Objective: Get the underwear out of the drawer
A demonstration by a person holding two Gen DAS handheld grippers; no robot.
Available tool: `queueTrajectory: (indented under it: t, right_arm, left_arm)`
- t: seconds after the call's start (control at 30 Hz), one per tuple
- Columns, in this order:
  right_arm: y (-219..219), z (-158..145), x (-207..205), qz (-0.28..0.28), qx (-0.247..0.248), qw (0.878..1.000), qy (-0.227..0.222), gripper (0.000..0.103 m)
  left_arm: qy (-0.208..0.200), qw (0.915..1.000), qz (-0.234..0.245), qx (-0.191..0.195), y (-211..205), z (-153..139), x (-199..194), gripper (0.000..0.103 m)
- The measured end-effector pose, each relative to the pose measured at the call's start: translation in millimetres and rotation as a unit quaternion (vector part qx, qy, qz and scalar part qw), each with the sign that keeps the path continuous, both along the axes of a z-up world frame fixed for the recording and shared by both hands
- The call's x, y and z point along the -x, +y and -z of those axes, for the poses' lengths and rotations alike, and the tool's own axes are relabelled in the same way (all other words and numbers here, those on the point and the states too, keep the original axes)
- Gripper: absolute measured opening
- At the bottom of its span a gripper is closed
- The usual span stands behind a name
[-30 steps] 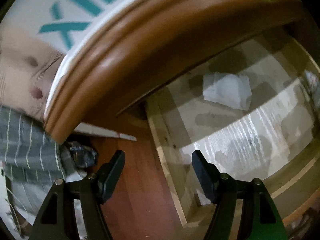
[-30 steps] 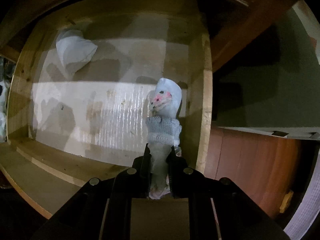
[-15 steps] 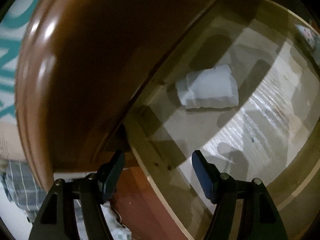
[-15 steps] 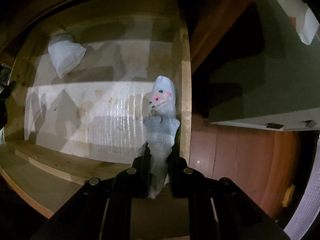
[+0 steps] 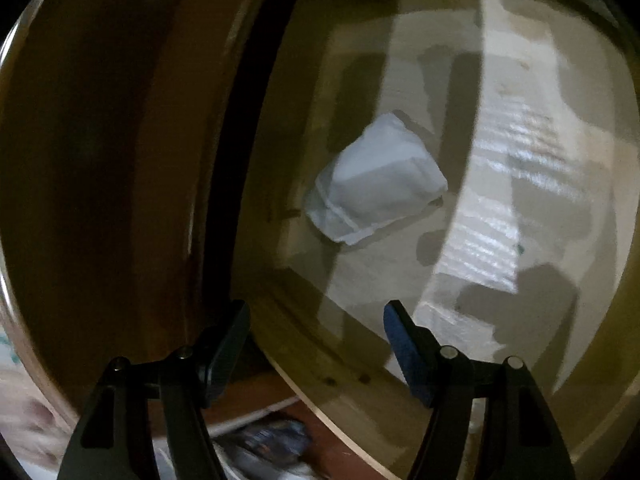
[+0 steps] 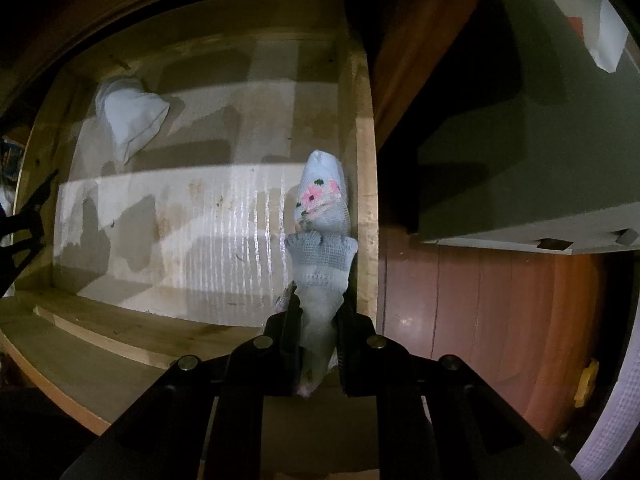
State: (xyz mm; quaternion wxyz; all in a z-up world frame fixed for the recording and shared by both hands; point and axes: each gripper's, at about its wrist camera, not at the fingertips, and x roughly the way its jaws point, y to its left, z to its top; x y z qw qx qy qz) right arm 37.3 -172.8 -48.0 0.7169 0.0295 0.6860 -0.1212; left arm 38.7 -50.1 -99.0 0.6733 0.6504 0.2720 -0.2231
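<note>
Domestic interior, most likely a bedroom. An open wooden drawer (image 6: 366, 184) of unfinished light wood, its bottom lined with worn pale paper, slides out of a dark, glossy brown cabinet (image 5: 120, 160) with a moulded edge. Folded white underwear (image 5: 376, 180) and a small patterned knit garment (image 6: 322, 216) lie in the drawer, as clothes are stored at home. Reddish-brown wood flooring (image 6: 480, 304) and a white waffle-weave textile (image 6: 616, 416) at the lower right edge complete the household setting.

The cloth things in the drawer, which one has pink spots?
The patterned sock by the drawer's right wall, pinched in the right gripper. The folded white cloth in the far left corner is plain.
</note>
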Motion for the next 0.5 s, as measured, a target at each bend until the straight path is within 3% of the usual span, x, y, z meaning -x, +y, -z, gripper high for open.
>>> queueTrajectory:
  t: [0.27, 0.5]
  right_arm:
    - [1, 0, 0, -0.002, -0.001, 1.0, 0.0, 0.013]
    - [2, 1, 2, -0.004, 0.001, 1.0, 0.002, 0.013]
  left_arm:
    - [-0.02, 0.993, 0.101, -0.057, -1, 15, 5, 0.071]
    - [-0.04, 0.9696, 0.22, -0.099, 3, 27, 22, 0.071]
